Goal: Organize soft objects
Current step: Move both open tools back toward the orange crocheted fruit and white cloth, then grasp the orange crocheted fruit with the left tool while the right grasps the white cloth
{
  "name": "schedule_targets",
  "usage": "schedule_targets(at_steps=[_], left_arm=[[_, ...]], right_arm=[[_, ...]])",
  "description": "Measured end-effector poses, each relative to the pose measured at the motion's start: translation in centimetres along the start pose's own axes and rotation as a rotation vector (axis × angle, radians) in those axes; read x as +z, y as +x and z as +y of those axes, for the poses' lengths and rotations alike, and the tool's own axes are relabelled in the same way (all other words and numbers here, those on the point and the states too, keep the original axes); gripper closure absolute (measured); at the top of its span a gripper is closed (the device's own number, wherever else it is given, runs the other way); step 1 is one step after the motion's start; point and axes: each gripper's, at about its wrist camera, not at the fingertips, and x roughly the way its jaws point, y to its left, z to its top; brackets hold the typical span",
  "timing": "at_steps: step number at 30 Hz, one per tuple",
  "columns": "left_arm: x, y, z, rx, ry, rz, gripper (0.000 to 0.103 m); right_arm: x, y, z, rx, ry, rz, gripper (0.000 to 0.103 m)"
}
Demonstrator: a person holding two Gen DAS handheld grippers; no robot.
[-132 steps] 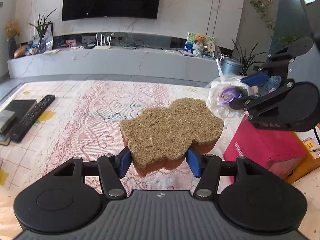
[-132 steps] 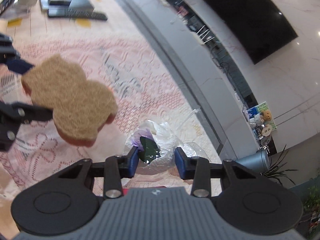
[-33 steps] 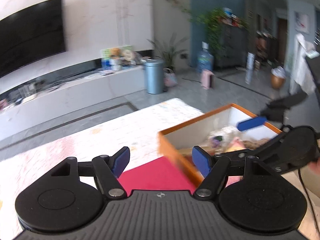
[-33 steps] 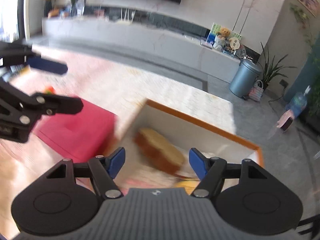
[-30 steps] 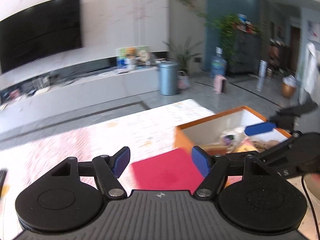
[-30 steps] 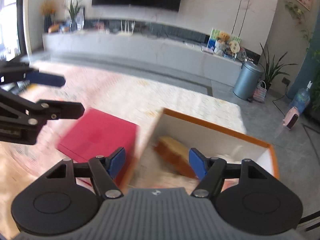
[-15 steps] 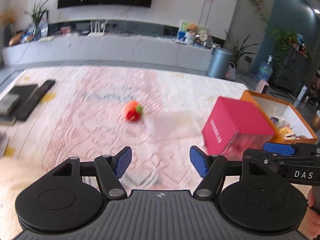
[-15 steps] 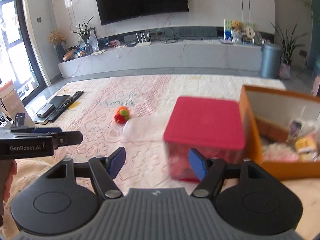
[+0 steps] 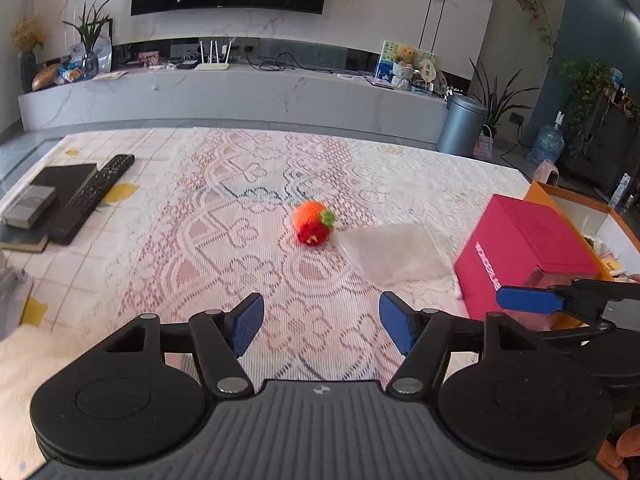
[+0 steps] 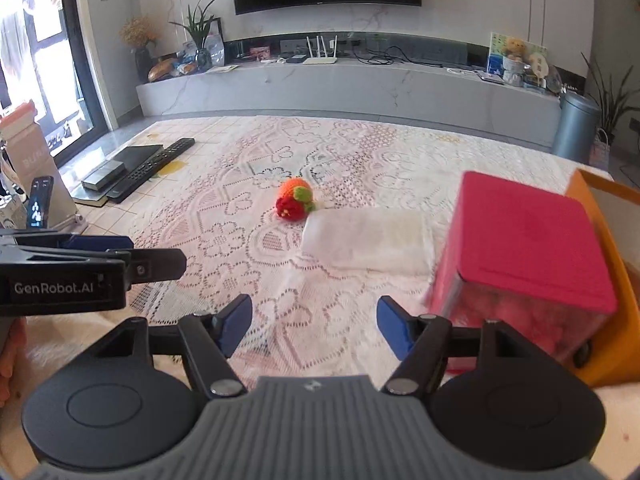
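An orange and red crocheted toy (image 9: 313, 223) (image 10: 294, 200) with a green tuft lies in the middle of the lace-covered table. A clear plastic bag (image 9: 394, 255) (image 10: 366, 239) lies flat just right of it. My left gripper (image 9: 321, 326) is open and empty, well short of the toy. My right gripper (image 10: 314, 326) is open and empty too, nearer the bag. An orange box (image 9: 578, 210) (image 10: 612, 248) with soft things inside stands at the far right, behind a red-lidded box (image 9: 528, 252) (image 10: 520, 248).
A remote (image 9: 92, 196) (image 10: 154, 166), a black book and a small grey box lie at the table's left edge. A white stand with a phone (image 10: 38, 202) is at the far left. A TV bench and a bin (image 9: 460, 128) stand beyond the table.
Both grippers have swung left from over the orange box and come down toward the table's middle. The sponge and bagged flower they held earlier are gone from their jaws.
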Motion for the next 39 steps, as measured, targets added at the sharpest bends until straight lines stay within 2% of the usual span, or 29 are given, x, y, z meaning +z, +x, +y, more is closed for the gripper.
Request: schedule_targets(at_steps=[5,16,19,23,25,28,32,37,39], left_arm=[[1.7,2.7,1.3,0.003,-0.024,0.008,0.025],[4.9,10.0,2.4,-0.065,-0.035,0.038,0.026],[5.0,12.2,2.5,-0.084,-0.039,0.04,0.026],[5.5,14.3,2.5,-0.119,-0.063,0.035,0.026],[5.5,15.4,2.4,-0.11,-0.062,0.04,0.025],[5.3,16.8,2.4,-0.101,-0.066,0.071,0.026],[5.2,17.2,2.4,-0.117,-0.053,0.073,0.049],[5.4,16.3,2.8,-0.087,-0.071,0.037,0.052],[5.6,15.3,3.7,-0.071,-0.117,0.029,0.052]], right_arm=[[1.8,3.7,0.5,-0.028,-0.029,0.012,0.034],[4.2,11.7,-0.3,-0.07,-0.001,0.05,0.035],[4.7,13.2,-1.0,-0.097,0.019,0.055,0.04],[4.9,14.8,-1.8,-0.103,0.047,0.069,0.04],[4.8,15.2,-2.2,-0.093,0.069,0.07,0.04],[4.6,15.4,-2.6,-0.072,0.094,0.068,0.035],[4.4,15.4,-2.8,-0.033,0.118,0.057,0.029],[4.3,15.8,-2.4,0.0,0.136,0.055,0.015],[4.3,16.2,-2.3,0.006,0.143,0.065,0.011]])
